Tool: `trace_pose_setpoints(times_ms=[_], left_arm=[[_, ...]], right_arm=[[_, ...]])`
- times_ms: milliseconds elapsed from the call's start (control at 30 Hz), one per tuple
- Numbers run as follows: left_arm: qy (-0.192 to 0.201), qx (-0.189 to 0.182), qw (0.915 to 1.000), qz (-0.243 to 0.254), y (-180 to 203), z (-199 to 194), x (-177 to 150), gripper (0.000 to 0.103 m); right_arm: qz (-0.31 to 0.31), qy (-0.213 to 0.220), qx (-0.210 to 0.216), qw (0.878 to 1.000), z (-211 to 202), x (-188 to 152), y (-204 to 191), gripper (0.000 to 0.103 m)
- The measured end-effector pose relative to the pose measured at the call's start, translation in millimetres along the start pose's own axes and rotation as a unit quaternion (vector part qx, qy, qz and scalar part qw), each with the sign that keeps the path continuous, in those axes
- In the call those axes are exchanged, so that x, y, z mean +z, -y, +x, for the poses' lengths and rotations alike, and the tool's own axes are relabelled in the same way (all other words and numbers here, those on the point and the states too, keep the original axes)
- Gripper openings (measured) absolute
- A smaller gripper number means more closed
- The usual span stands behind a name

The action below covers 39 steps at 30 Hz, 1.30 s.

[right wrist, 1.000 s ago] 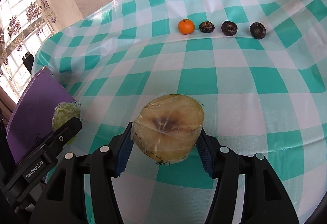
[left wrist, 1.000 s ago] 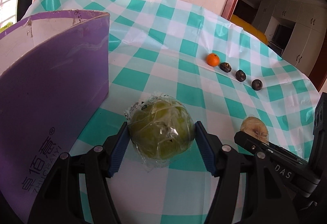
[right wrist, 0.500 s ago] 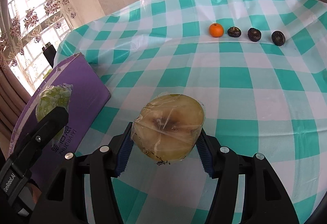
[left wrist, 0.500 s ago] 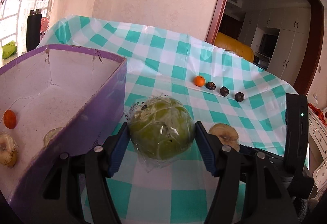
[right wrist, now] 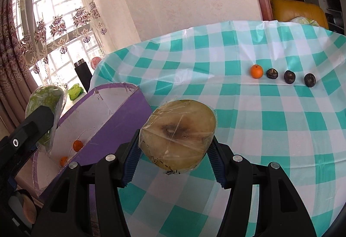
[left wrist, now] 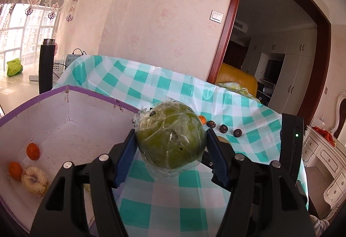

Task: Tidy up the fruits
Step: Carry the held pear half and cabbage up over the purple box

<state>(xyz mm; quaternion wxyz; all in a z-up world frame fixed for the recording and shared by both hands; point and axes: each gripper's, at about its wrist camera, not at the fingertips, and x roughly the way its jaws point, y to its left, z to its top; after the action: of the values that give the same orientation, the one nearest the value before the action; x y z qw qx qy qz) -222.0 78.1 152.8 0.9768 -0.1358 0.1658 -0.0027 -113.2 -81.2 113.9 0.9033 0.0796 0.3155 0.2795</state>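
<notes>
My left gripper (left wrist: 170, 146) is shut on a green fruit wrapped in clear film (left wrist: 169, 137), held up beside the rim of the purple box (left wrist: 86, 91). In the right wrist view that same green fruit (right wrist: 46, 103) hangs over the box (right wrist: 121, 122). My right gripper (right wrist: 175, 148) is shut on a film-wrapped cut half fruit (right wrist: 178, 134) with a pale, browned face, held above the checked tablecloth (right wrist: 270, 118). Inside the box lie two oranges (left wrist: 33, 151) and a wrapped pale fruit (left wrist: 34, 179).
Far across the cloth an orange (right wrist: 256, 71) and three dark round fruits (right wrist: 289, 76) stand in a row. A black flask (left wrist: 46, 68) stands behind the box. A doorway and a yellow chair (left wrist: 236, 77) lie beyond the table's far edge.
Both grippers have risen with their fruits and tilted up. The left one moved towards the box, whose inside with its fruits has come into view.
</notes>
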Motion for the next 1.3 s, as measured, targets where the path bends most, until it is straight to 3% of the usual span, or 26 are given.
trace_pose_setpoints(times_ms=[200,500,833,1133,1300], left_arm=[[0.021,0.069,0.9974,-0.005,-38,-26,17,0.064],[0.001,0.176,0.9844,0.000,-100,-49,25,0.064],[-0.073,0.242,0.9676,-0.005,-151,-36,11,0.064],[-0.146,0.271,0.9508,0.035,-166,-16,-7,0.064],[-0.193,0.273,0.9412,0.048,-173,-4,-19,0.064]], right_arm=[[-0.038,0.003,0.029,0.999,0,6,-37,0.057],[-0.100,-0.013,0.062,0.993,15,3,-93,0.057],[-0.177,-0.060,0.086,0.979,55,1,-155,0.058],[-0.236,-0.159,0.047,0.957,112,-2,-188,0.058],[-0.306,-0.202,-0.025,0.930,136,-8,-200,0.058]])
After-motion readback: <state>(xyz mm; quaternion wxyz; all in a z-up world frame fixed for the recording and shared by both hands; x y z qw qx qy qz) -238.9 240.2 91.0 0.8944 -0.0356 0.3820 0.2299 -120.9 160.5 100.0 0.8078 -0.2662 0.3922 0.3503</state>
